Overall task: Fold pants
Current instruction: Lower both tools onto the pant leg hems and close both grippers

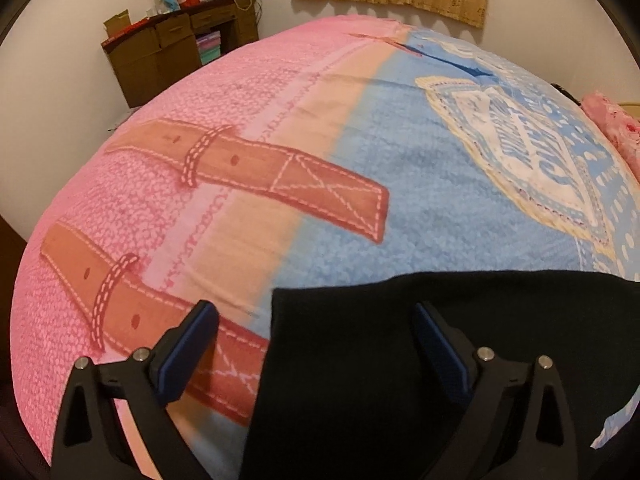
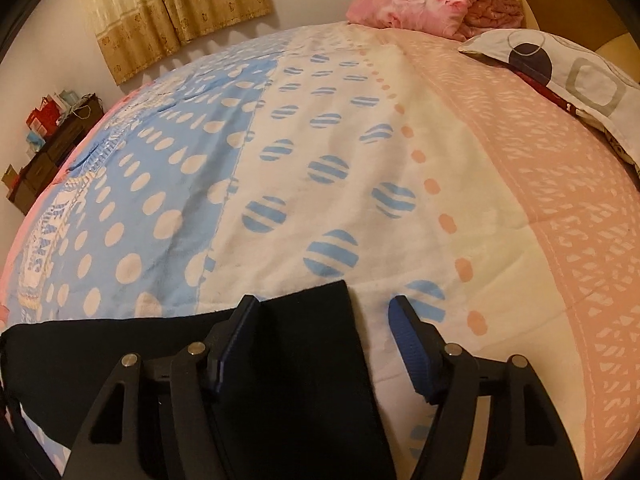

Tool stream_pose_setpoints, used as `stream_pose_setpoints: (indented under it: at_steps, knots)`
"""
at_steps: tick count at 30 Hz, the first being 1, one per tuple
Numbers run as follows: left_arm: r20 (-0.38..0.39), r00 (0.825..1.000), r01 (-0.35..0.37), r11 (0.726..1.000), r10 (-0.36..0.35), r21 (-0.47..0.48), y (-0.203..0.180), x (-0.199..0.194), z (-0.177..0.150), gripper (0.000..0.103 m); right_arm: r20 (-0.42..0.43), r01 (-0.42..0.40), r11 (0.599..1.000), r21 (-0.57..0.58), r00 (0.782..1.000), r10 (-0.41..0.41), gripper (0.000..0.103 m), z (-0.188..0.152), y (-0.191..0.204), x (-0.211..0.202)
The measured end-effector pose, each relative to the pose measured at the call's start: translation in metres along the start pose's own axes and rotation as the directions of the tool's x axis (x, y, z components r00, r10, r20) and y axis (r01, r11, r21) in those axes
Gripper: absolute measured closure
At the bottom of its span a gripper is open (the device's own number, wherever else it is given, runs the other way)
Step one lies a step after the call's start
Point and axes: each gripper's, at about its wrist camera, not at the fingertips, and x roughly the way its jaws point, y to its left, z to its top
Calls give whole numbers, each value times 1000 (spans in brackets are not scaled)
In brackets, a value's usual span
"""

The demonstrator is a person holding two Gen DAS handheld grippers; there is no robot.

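Currently:
pants [image 1: 360,360]: black, flat on the bedspread [image 1: 400,184], near edge
left gripper [image 1: 316,312]: jaws spread, straddling pants corner, no pinch
right gripper [image 2: 322,306]: jaws apart, pants end between, not clamped

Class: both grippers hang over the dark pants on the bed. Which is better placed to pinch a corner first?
Probably right: the right gripper straddles a pants corner. The left gripper spans an edge, its corner sitting off-centre.
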Motion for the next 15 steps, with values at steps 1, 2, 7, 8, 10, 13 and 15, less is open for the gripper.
stream_pose_setpoints:
  at_steps: [1, 2, 7, 8, 10, 13, 15]
  knots:
    - [0, 1000, 4, 1000, -4, -3, 1, 0, 1, 5, 0, 6, 1000, -14, 1000, -6, 37, -1, 1, 0]
    - [4, 1000, 8, 1000, -8, -4, 3, 0, 3, 6, -1, 13, 1000, -28, 1000, -13, 38, -1, 3, 0]
    - [14, 1000, 23, 999, -22, -23, 14, 3, 11, 6, 9, 2, 1000, -23, 1000, -1, 48, -1, -2, 1]
    - [15, 999, 30, 999, -29, -17, 14, 4, 11, 6, 11, 0, 1000, -20, 1000, 1, 50, -1, -3, 2]
    - [14, 1000, 15, 1000, -16, 21, 8, 6, 14, 13, 15, -7, 1000, -21, 1000, 7, 52, -2, -4, 1]
    - [14, 999, 45, 998, -46, 42, 2, 7, 15, 35, 23, -6, 1000, -23, 1000, 7, 54, -2, -4, 2]
    - [16, 999, 39, 997, -40, 66, -4, 6, 14, 44, 27, -7, 1000, -24, 1000, 8, 60, -3, -4, 2]
